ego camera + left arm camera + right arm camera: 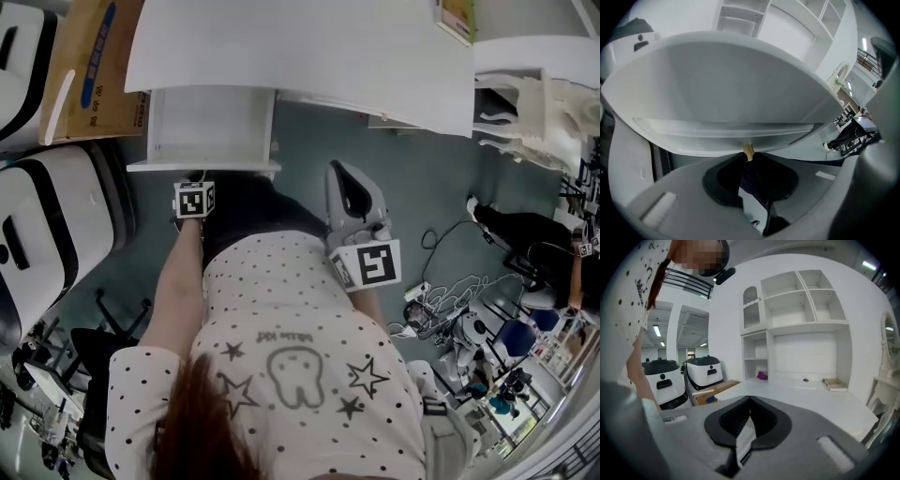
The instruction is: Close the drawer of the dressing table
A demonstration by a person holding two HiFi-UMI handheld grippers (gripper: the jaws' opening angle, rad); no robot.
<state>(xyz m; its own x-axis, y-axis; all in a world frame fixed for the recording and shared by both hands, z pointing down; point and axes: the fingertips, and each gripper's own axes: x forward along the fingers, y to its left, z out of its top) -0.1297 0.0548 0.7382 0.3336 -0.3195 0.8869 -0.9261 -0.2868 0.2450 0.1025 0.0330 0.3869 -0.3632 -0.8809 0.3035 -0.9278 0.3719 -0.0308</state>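
At the front edge of the drawer (211,127), mid-panel: left tool (197,183) sits there, tips pinched on the small gold knob (748,151), as far as its own view shows. Drawer is pulled well out from under the desk (309,47), upper left in the head view, front panel running left-right across the person's body. Slide axis runs straight away from the person, up the picture, into the desk. So my read: the push goes forward along that line, square to the panel; the mid-panel grip should keep it from skewing. Right tool (342,178) hangs in the air well apart to the drawer's right, jaws together on nothing, aimed over the desk top. Left is the hand on the job.
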